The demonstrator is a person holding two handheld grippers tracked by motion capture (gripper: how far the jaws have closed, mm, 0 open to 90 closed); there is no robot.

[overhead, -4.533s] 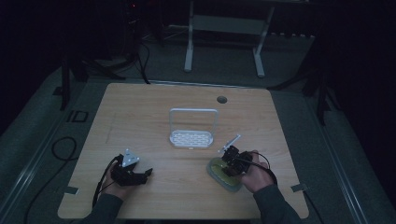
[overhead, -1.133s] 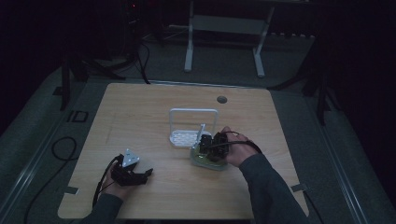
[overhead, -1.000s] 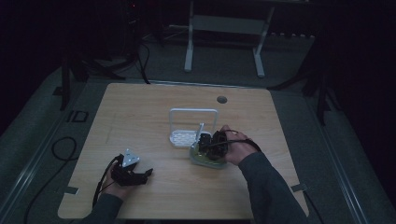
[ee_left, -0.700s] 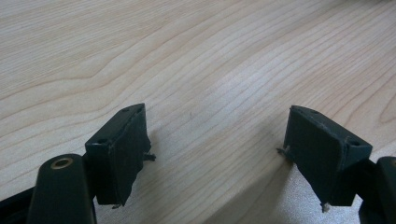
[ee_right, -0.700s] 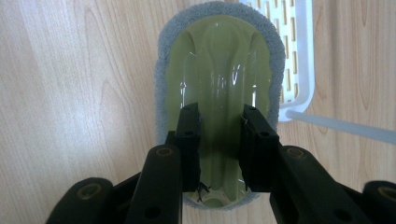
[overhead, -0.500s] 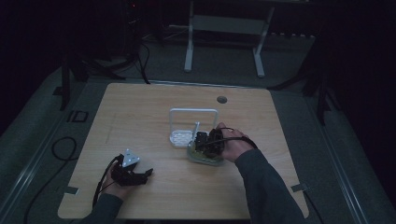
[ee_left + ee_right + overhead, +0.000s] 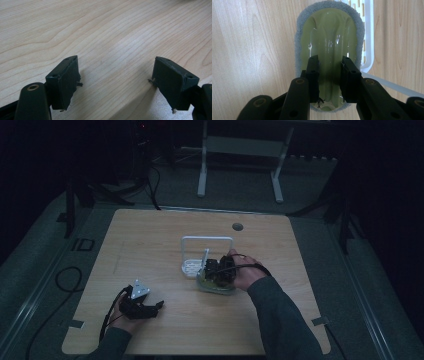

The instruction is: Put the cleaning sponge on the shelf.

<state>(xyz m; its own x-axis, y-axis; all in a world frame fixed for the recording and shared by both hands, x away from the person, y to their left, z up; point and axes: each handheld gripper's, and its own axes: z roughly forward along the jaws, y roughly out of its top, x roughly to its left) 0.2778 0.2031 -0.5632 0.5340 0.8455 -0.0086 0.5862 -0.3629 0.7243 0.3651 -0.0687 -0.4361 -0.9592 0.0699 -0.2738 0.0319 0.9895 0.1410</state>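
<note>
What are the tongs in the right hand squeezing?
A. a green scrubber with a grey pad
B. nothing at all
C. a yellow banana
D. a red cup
A: in the right gripper view the right tongs pinch the raised middle ridge of the green scrubber, whose grey pad rims it, right beside the white rack.
</note>
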